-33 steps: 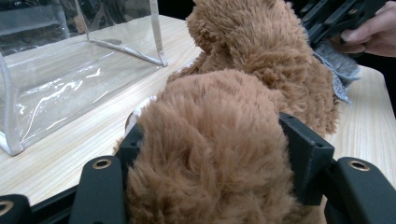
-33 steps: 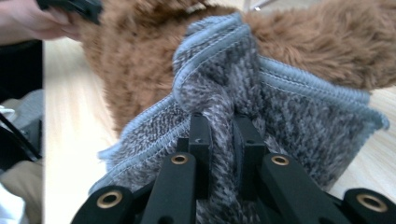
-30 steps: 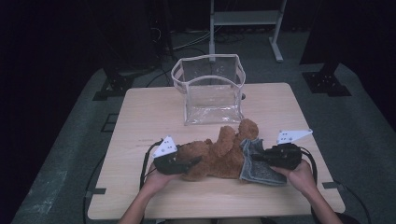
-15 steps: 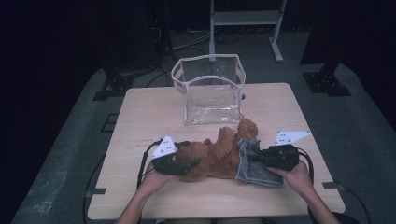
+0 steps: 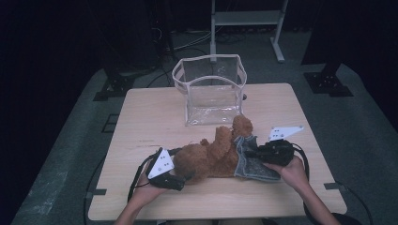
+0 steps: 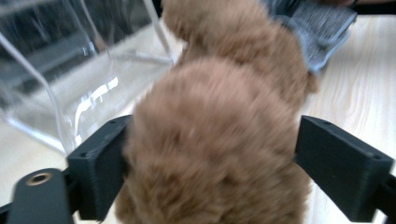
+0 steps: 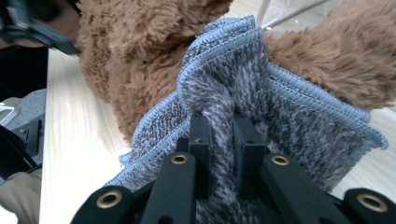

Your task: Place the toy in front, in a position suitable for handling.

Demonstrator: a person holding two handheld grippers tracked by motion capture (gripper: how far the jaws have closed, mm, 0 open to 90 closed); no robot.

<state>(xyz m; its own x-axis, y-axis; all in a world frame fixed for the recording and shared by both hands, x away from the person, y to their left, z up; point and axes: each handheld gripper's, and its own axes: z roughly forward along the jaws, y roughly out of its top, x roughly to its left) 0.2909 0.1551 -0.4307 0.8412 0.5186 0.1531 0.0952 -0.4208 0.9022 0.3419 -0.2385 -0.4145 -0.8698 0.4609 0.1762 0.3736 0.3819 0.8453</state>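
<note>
A brown teddy bear (image 5: 213, 154) lies on the wooden table (image 5: 150, 117), with a grey knitted cloth (image 5: 248, 164) at its right end. My left gripper (image 5: 185, 179) sits at the bear's left end. Its jaws have just been opening and stand wide, with a fuzzy brown part of the bear (image 6: 210, 149) between them. The fur brushes the left jaw, and the right jaw stands at its edge. My right gripper (image 5: 251, 153) is shut on a bunched fold of the grey cloth (image 7: 299, 116), pinched tight between the jaws (image 7: 223, 135).
A clear plastic bag with a white rim (image 5: 211, 89) stands open behind the bear at the table's far middle. A metal stand (image 5: 244, 18) and dark equipment bases sit on the floor beyond.
My left gripper's jaws have spread apart around the bear, and the hand has slid toward the table's near edge. The right gripper still pinches the cloth in place.
</note>
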